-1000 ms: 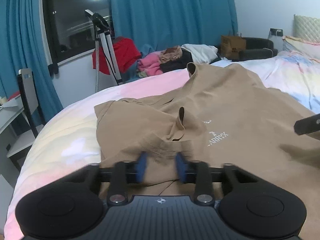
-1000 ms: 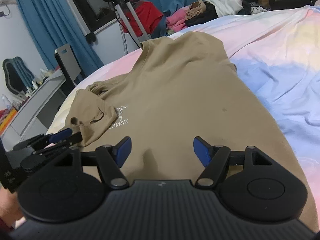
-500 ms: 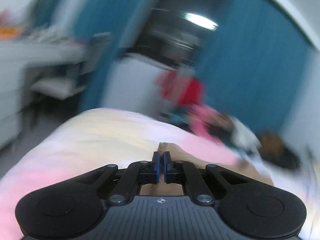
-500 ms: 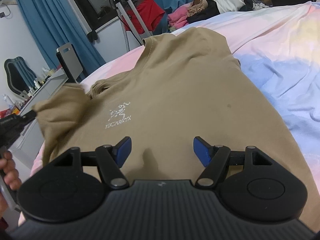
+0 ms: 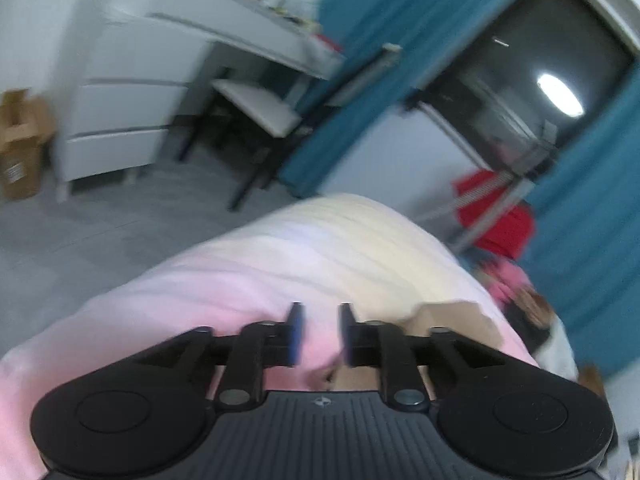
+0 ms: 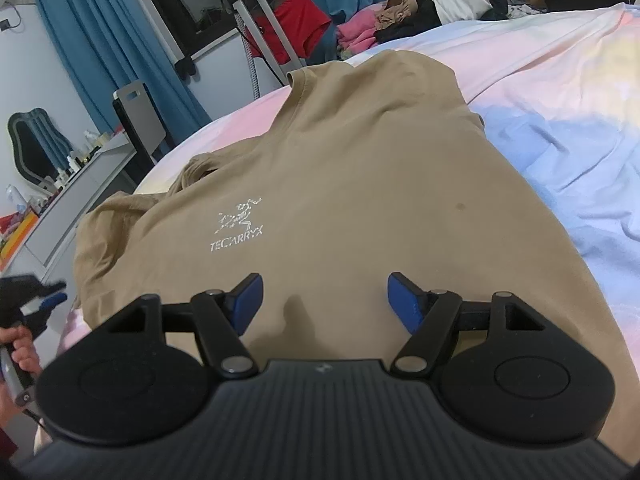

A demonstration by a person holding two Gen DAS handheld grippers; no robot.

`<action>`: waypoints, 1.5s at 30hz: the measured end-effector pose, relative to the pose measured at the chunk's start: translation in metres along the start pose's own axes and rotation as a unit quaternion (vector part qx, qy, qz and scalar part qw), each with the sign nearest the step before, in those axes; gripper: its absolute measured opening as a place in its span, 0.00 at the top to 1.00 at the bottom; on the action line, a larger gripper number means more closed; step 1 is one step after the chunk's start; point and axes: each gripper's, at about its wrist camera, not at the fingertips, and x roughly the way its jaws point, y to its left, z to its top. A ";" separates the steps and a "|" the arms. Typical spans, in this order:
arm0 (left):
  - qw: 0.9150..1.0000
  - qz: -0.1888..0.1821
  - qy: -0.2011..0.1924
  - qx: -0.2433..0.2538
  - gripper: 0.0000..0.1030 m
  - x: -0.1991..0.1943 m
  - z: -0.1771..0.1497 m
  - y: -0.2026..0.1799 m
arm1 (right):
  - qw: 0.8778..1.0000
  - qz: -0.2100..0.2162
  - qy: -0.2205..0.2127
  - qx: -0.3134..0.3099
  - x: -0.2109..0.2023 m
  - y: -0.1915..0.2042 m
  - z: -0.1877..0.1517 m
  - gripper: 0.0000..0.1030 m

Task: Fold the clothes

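A tan T-shirt lies front up on the bed, covering most of the near part of the pastel sheet and reaching toward the bed's left edge. A white printed logo with lettering sits on its chest, a small dark spot marks the cloth to the right of it, and the collar points toward the far side of the bed. The sleeve by the left edge lies spread out, with soft creases around the armhole.

One second ago that sleeve was folded in over the chest, and half a second ago the left gripper had its jaws together on it, lifting it outward. Now the left gripper has its jaws apart with nothing between them, off the shirt's left side near the bed's edge. The right gripper hovers low over the shirt's lower part as before, jaws wide apart and empty.

The right wrist view takes in the whole shirt, a hand holding the left gripper at the bed's left edge, and a heap of clothes beyond the far side. The left wrist view, blurred, shows only a corner of tan cloth, and instead a white drawer unit, a chair and a cardboard box on the floor.
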 end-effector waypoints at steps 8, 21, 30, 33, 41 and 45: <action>0.996 -0.036 0.042 0.073 0.41 0.052 -0.032 -0.041 | 1.000 -0.003 0.006 -0.006 0.004 0.000 -0.004 0.30; 0.947 0.199 -0.012 0.253 0.70 0.070 -0.053 -0.096 | 0.999 -0.024 -0.008 -0.038 0.014 0.006 -0.007 0.30; 0.927 0.145 -0.014 0.345 0.41 -0.028 -0.085 -0.130 | 0.997 -0.022 -0.042 -0.054 -0.004 0.011 0.001 0.31; 0.933 0.106 -0.012 0.344 0.32 -0.074 -0.100 -0.150 | 0.997 -0.013 -0.056 -0.056 -0.017 0.012 0.006 0.31; 0.942 -0.025 -0.008 0.333 0.13 -0.190 -0.183 -0.198 | 0.997 0.004 -0.076 0.014 -0.025 -0.033 0.047 0.38; 0.945 -0.029 0.009 0.326 0.11 -0.193 -0.209 -0.194 | 0.995 0.000 -0.081 0.062 -0.014 -0.069 0.076 0.50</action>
